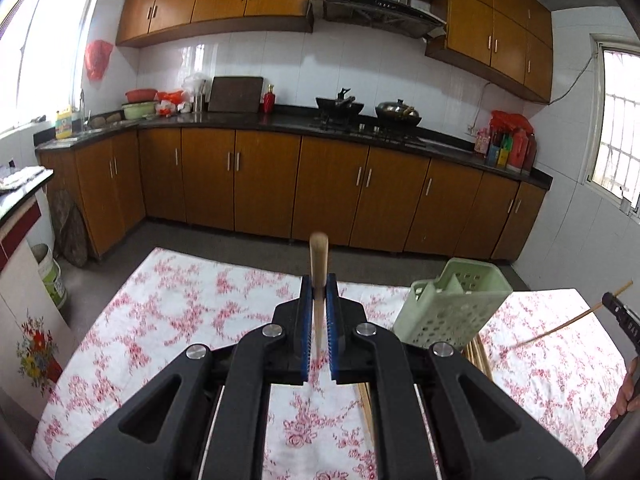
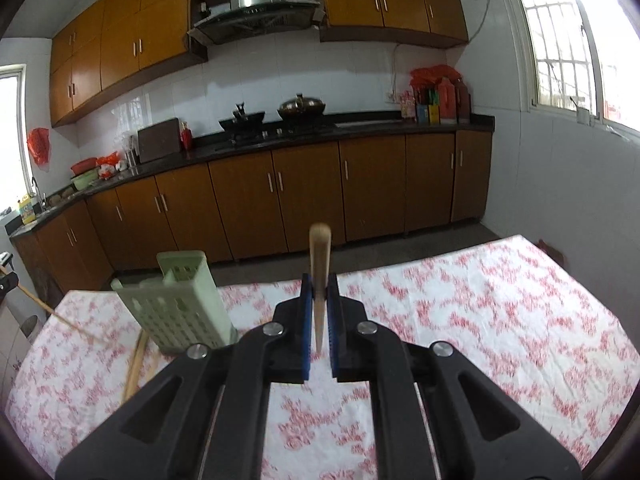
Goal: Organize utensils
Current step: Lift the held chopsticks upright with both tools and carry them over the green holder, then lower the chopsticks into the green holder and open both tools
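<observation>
Two chopsticks are pinched upright — one (image 1: pixel 319 280) between the left gripper's (image 1: pixel 319 292) blue pads, one (image 2: pixel 319 280) in the right gripper (image 2: pixel 319 292). More, blurred, seem to lie on the floral tablecloth (image 1: pixel 192 320) beside the tilted green holder (image 1: pixel 448 308) — right of the left gripper.

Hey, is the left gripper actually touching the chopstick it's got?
Touching. In the left wrist view, the left gripper has its blue-padded jaws closed against both sides of a chopstick, which sticks out beyond them.
</observation>
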The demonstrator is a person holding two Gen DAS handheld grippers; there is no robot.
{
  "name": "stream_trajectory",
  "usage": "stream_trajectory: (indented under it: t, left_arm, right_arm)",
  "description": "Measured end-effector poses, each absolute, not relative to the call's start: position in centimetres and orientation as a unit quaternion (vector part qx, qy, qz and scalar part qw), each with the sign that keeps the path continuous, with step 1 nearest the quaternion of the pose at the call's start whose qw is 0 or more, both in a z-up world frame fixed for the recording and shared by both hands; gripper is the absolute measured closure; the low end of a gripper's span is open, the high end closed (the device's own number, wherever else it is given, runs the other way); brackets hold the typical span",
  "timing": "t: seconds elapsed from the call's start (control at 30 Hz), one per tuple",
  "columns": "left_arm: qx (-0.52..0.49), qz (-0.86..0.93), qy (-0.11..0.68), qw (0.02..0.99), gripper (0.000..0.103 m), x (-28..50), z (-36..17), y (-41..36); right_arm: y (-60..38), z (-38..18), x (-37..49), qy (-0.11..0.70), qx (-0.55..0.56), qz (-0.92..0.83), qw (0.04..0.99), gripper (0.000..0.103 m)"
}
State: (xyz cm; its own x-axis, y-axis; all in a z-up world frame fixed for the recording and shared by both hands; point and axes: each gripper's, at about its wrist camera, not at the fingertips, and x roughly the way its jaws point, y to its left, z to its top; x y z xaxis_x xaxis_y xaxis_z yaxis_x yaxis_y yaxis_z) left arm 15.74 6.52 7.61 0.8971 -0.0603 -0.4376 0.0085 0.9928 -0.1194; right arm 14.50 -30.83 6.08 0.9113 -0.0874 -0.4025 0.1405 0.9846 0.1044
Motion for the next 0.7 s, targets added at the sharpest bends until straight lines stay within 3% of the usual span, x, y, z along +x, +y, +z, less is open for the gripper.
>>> stream_trajectory:
  t: [0.47, 0.7]
  left_arm:
    - [-0.081, -0.051, 0.101, 0.99, 0.096, 15.7, 18.5, 3.4]
    - [-0.096, -0.07, 0.074, 0.99, 0.096, 17.2, 18.6, -0.1]
  right_arm:
    - [-28.7, 18.7, 14.6, 0.078, 0.113, 0.03, 0.99, 0.095]
    - [-26.2, 18.2, 16.6, 0.083, 0.105, 0.063, 0.989, 0.095]
